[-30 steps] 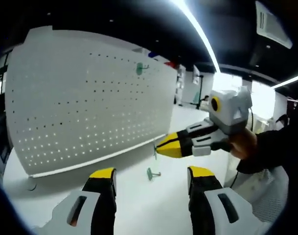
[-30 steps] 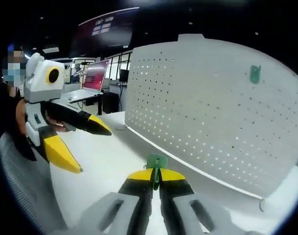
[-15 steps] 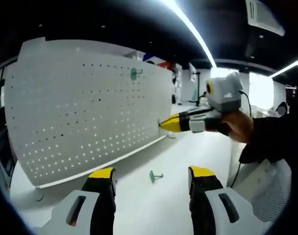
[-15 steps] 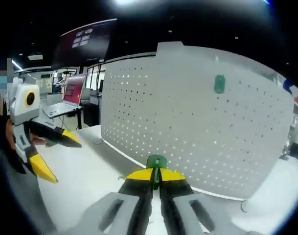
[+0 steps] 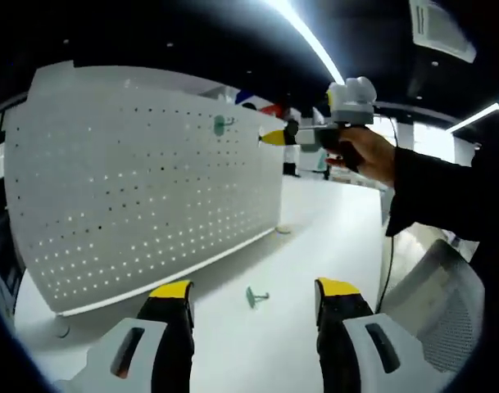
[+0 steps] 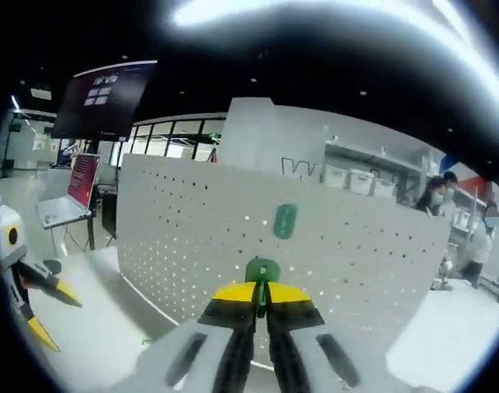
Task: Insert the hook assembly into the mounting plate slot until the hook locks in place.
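A white pegboard mounting plate (image 5: 142,180) (image 6: 233,237) stands upright on the white table. One green hook (image 5: 220,125) (image 6: 285,221) hangs near its top. Another green hook (image 5: 254,296) lies on the table in front of my left gripper (image 5: 253,293), whose jaws stand open with nothing between them. My right gripper (image 6: 262,296) is shut on a green hook (image 6: 262,271), held up near the plate's top edge just below the hanging hook. In the left gripper view the right gripper (image 5: 275,137) shows high at the plate's upper right corner, in a person's hand.
The white table (image 5: 315,246) stretches right of the plate. A person's dark sleeve (image 5: 437,188) fills the right side. A laptop (image 6: 69,192) stands on a desk far left. People stand beyond the plate at the right. The left gripper (image 6: 28,286) shows low left.
My right gripper has risen with its green hook from table height to the plate's top edge, close to the hanging hook. The left gripper has stayed put, open.
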A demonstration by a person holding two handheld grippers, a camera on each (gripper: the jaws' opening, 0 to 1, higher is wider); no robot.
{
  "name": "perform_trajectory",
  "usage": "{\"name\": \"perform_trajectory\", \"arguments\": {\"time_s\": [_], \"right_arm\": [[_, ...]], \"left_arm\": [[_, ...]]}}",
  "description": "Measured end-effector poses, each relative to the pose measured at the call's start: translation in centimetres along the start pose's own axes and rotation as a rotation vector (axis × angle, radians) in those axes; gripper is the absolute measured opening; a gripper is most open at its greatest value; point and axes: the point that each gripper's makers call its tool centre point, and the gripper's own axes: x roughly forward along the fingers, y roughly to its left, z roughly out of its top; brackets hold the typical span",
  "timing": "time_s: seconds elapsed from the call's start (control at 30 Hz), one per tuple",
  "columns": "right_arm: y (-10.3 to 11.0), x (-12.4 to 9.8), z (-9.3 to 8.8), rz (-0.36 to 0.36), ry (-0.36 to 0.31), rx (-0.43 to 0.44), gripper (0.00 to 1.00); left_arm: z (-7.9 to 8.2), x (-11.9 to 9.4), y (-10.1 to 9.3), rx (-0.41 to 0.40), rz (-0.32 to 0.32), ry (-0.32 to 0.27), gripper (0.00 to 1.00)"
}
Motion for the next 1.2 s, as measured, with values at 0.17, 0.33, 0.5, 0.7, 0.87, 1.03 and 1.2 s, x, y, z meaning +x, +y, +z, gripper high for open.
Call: {"name": "perform_trajectory", "arguments": {"time_s": [0.17, 0.33, 0.5, 0.7, 0.87, 1.03, 1.2], "right_arm": [[-2.0, 1.5, 1.4, -0.047, -0.021, 0.006, 0.01], [-3.6, 2.6, 2.1, -0.096, -0.034, 0.021, 0.01], [-5.0, 3.6, 2.4, -0.124, -0.039, 0.034, 0.01], [-5.6, 5.1, 2.5, -0.13, -0.037, 0.046, 0.01], [-5.6, 6.1, 2.6, -0.126, -0.034, 0.051, 0.01], [-5.8, 6.7, 2.2, -0.129, -0.022, 0.051, 0.01], [-5.7, 6.9, 1.8, -0.131, -0.017, 0.05, 0.01]], "left_arm": [[0.0, -0.1, 0.3, -0.007, 0.009, -0.001, 0.6], [-0.3, 0.0, 0.4, -0.006, 0.009, 0.011, 0.6], [-0.6, 0.1, 0.2, 0.004, 0.003, 0.025, 0.6], [-0.8, 0.2, 0.3, -0.002, -0.001, 0.032, 0.59], [-0.9, 0.2, 0.4, -0.002, -0.002, 0.037, 0.58], [-1.0, 0.2, 0.5, -0.006, -0.002, 0.038, 0.57], [-1.1, 0.2, 0.5, -0.009, -0.001, 0.04, 0.57]]}}
